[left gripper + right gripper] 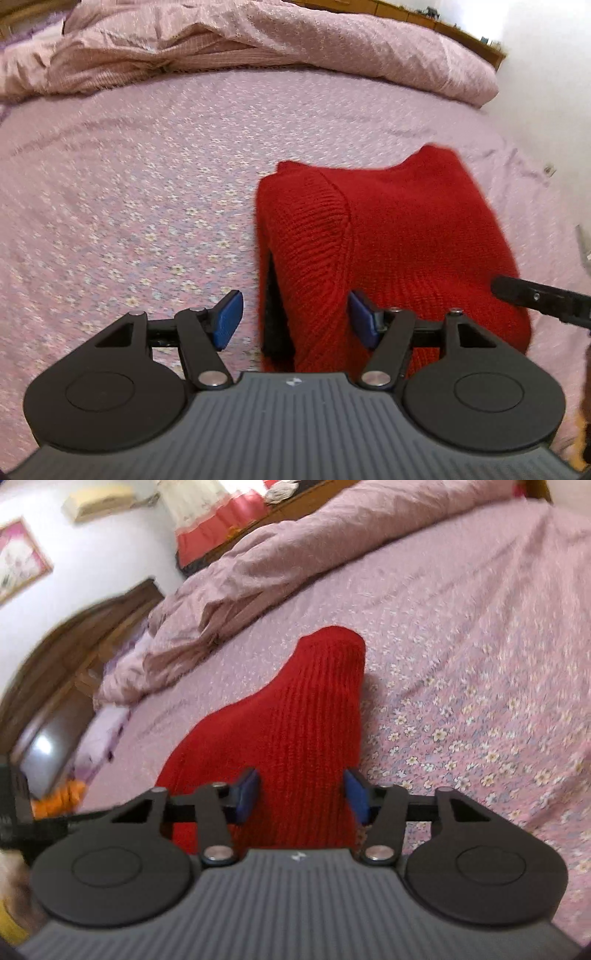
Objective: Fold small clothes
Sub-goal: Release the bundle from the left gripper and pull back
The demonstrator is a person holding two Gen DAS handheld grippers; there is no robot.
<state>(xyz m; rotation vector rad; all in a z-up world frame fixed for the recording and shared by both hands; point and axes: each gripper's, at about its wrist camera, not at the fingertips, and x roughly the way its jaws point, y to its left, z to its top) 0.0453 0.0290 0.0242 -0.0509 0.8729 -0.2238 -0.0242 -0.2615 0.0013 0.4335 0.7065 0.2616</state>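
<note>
- The red knitted garment [399,236] lies on the flowered pink bedsheet [122,206], already folded into a thick block — in the left wrist view it fills the area from centre toward 3 o'clock.
- The left gripper [295,319] sits at 6 o'clock of its own view, jaws standing apart. The near left corner of the knit, with a dark inner layer showing at its edge, lies between the blue pads [227,319], but neither pad presses on it.
- The tip of a black tool [532,295] reaches in over the knit from 3 o'clock.
- In the right wrist view the garment [295,716] runs from 6 o'clock up toward 12, narrowing to a rounded end.
- The right gripper [301,795] has its jaws about half apart with the knit between them; whether the pads [247,794] actually pinch the fabric I cannot tell — the edges are blurred.
- A crumpled pink quilt [280,565] lies across the bed from 12 to 9 o'clock.
</note>
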